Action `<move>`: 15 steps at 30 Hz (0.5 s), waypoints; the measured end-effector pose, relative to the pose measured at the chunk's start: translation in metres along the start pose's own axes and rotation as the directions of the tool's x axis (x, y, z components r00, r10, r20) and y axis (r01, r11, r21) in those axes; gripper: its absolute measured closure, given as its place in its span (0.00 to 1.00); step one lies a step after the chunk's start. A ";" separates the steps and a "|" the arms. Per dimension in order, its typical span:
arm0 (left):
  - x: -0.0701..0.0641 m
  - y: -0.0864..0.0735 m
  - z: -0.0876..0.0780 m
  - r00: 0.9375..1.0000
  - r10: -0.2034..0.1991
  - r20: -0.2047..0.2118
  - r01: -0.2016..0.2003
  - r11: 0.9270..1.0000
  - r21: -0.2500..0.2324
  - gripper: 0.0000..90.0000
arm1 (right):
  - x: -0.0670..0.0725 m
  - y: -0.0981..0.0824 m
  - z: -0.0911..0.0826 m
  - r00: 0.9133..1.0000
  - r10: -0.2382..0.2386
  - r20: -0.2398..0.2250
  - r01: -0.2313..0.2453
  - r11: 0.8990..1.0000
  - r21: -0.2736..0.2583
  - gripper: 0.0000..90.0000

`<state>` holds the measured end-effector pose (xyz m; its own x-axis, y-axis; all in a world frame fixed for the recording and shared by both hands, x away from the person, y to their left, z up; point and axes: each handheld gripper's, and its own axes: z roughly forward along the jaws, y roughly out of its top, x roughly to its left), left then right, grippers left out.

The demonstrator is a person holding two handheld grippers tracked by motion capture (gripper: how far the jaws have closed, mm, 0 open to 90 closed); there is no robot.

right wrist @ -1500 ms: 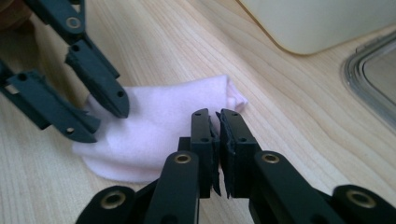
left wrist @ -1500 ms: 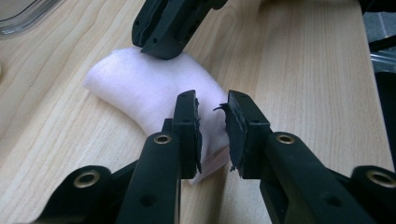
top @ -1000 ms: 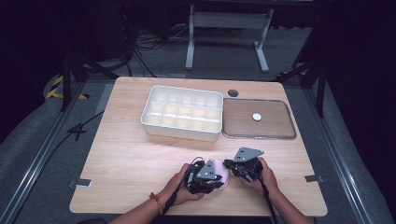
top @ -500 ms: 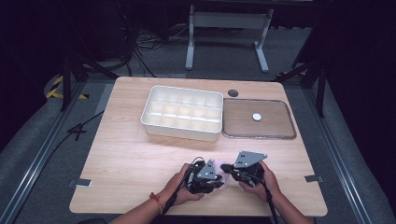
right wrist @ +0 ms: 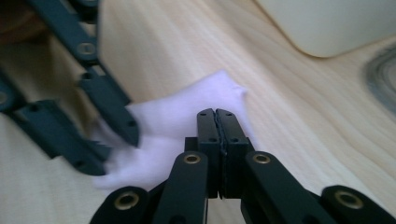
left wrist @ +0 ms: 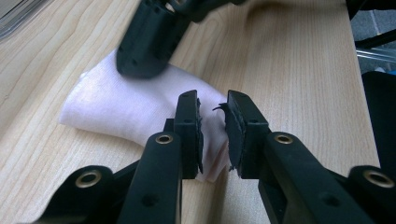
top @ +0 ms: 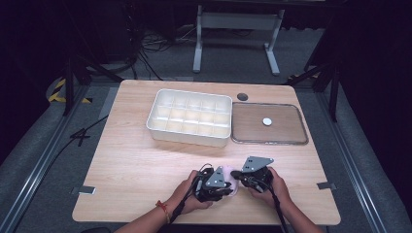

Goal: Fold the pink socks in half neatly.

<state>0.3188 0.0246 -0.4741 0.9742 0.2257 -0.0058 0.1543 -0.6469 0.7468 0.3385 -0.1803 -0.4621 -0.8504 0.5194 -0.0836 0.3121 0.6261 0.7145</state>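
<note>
While our left gripper [left wrist: 212, 133] pinches one edge of the small, pale pink folded cloth [left wrist: 121, 109] at the table's near edge, our right gripper [right wrist: 217, 135] has just closed, its jaws meeting with the cloth [right wrist: 187, 121] beneath them; we cannot tell whether any fabric is caught. We judge that a thin bite may slip, or pulling apart may drag the cloth off the edge. Farther along the light wooden table [top: 131, 160] sit a white compartmented plastic tray [top: 189, 117] and a flat metal-rimmed tray [top: 269, 124] with a white disc [top: 266, 121]. Beyond, dark floor with cables.
</note>
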 end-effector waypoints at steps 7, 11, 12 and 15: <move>0.003 0.000 -0.001 1.000 -0.005 0.019 0.005 1.000 -0.010 0.82 | -0.011 -0.003 -0.001 0.999 0.037 0.016 -0.037 0.999 -0.006 1.00; 0.002 0.004 -0.003 1.000 0.025 0.010 -0.024 0.999 -0.024 0.80 | -0.012 -0.001 -0.005 0.998 0.055 0.005 -0.055 0.998 -0.034 0.99; 0.001 0.005 -0.004 0.999 0.032 0.008 -0.032 0.999 -0.025 0.80 | -0.012 -0.001 -0.007 0.999 0.053 0.006 -0.052 0.998 -0.041 0.99; 0.002 0.006 -0.007 1.000 0.025 0.019 -0.024 0.999 -0.045 0.78 | -0.012 0.001 -0.011 0.998 0.057 0.002 -0.057 0.997 -0.060 0.99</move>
<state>0.3205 0.0267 -0.4652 0.9807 0.1955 0.0000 0.1234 -0.6191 0.7756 0.3442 -0.1923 -0.4528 -0.8303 0.5555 -0.0440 0.3342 0.5596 0.7584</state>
